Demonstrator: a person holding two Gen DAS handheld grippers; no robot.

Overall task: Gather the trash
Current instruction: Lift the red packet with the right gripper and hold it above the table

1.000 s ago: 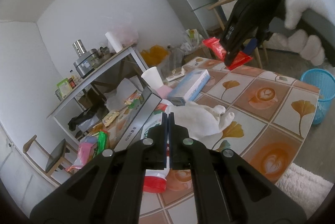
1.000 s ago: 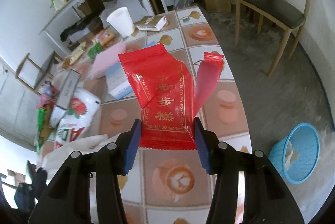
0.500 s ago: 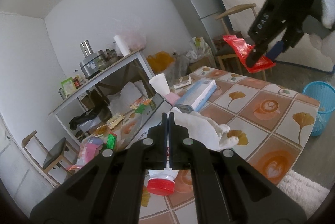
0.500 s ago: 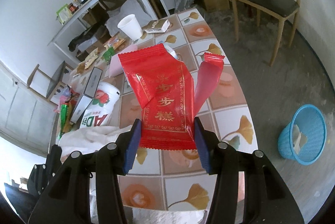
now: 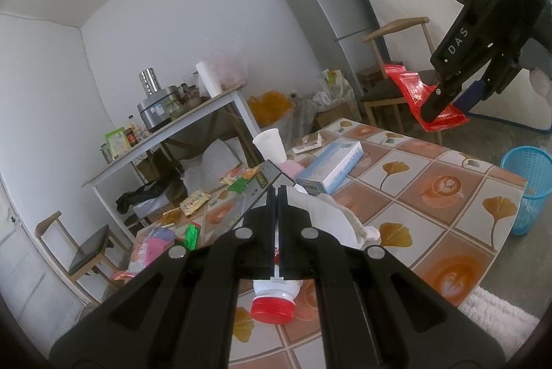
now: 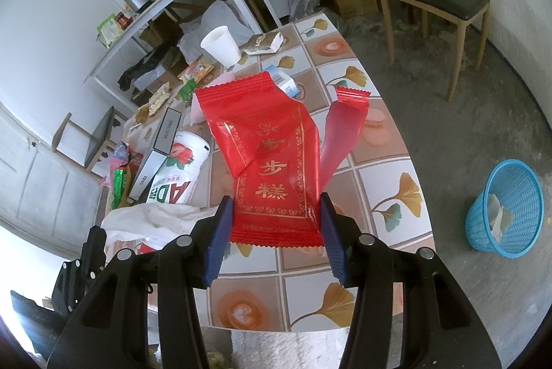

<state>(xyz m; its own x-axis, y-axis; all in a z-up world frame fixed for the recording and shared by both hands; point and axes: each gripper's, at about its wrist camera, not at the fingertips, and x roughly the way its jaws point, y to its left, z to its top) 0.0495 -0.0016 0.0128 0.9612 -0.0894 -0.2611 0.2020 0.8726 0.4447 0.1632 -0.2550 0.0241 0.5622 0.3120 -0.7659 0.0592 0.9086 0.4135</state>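
The right gripper (image 6: 274, 231) is clamped on a torn red snack wrapper (image 6: 272, 162), held by its two side edges between the blue pads (image 6: 220, 238) and raised clear above the tiled table (image 6: 390, 182). Open floor is seen past the table's right edge, where a blue mesh basket (image 6: 505, 213) stands well apart with some paper inside. The left gripper (image 5: 278, 231) is closed on nothing, poised over a white cloth (image 5: 331, 213) and a red-capped bottle (image 5: 274, 303).
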